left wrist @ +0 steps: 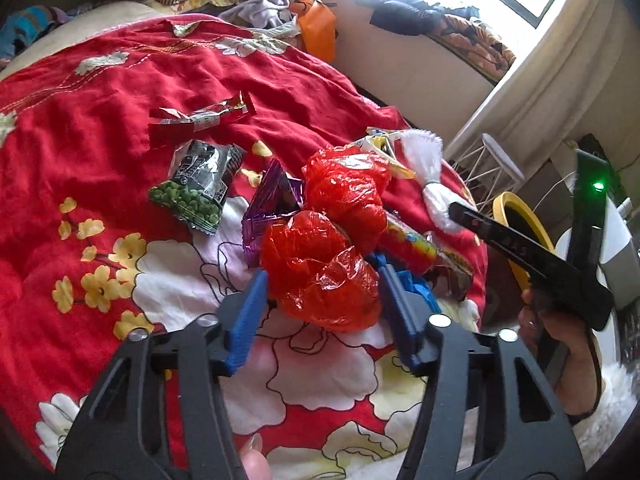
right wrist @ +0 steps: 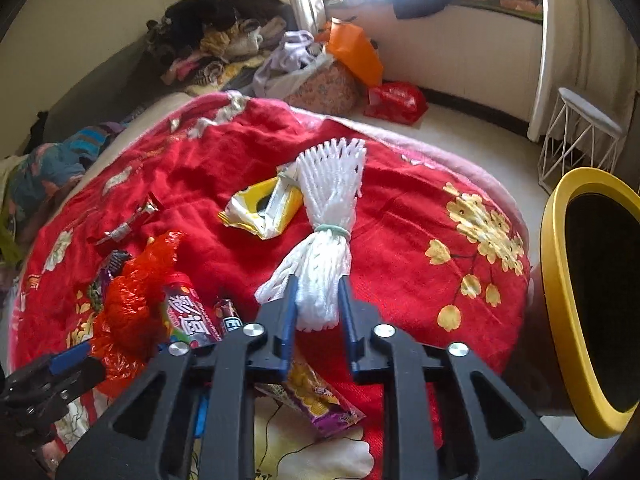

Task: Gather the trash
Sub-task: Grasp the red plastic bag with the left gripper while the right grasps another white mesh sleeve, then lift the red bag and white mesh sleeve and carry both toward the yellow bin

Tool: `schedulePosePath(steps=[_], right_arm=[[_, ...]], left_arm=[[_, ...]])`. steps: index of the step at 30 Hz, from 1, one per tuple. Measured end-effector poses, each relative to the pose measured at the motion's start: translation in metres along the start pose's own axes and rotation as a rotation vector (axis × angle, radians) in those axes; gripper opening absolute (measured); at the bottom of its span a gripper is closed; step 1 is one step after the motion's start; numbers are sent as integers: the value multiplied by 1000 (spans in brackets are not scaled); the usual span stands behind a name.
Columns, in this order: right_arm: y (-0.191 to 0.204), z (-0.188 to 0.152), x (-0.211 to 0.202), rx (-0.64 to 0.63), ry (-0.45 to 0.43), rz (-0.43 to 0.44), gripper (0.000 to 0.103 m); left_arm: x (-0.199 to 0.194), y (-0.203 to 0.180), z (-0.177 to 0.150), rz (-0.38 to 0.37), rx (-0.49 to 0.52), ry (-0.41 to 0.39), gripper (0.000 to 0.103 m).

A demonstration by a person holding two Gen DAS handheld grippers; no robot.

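On the red flowered bedspread (left wrist: 100,92) lies scattered trash. My left gripper (left wrist: 320,280) has its blue fingers around a crumpled red plastic bag (left wrist: 324,264); the jaws look closed onto it. The bag also shows in the right wrist view (right wrist: 132,304). My right gripper (right wrist: 318,292) is shut on the lower end of a white foam fruit net (right wrist: 328,216), which also shows in the left wrist view (left wrist: 428,172). Nearby lie a green pea packet (left wrist: 196,188), a purple wrapper (left wrist: 272,204), a red wrapper (left wrist: 200,120), a yellow wrapper (right wrist: 264,208) and a candy tube (right wrist: 188,312).
A yellow-rimmed bin (right wrist: 592,296) stands off the bed's right edge, with a white wire stool (right wrist: 576,136) behind it. Clothes are piled at the bed's far side (right wrist: 216,44). An orange bag (right wrist: 352,52) and a red bag (right wrist: 396,100) sit on the floor.
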State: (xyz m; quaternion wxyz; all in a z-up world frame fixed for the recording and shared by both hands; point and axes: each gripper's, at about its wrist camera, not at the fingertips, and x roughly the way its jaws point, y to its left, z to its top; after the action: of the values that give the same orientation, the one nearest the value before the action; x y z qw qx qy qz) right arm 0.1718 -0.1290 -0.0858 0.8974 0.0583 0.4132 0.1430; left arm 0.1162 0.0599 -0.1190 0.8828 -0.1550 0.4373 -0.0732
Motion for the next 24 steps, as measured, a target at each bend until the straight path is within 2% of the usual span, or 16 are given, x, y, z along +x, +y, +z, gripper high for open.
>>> schedulePosePath(steps=[5,9,17,24], right_arm=[[3,-6,-20,-19,-58,21,10],[7,-6,-38,-51,-110,48,10],[9,-3,-57,-46,-136,78,10],[13,-6,-74,-66,-165,113,10]], left_arm=[[5,0,-1,-2,-1,23,22],[3,-2,-2,-4,11,19,10],[-33,-10,10,-18,53,-131,6],[-60,-10,25,-9,55,-229,6]])
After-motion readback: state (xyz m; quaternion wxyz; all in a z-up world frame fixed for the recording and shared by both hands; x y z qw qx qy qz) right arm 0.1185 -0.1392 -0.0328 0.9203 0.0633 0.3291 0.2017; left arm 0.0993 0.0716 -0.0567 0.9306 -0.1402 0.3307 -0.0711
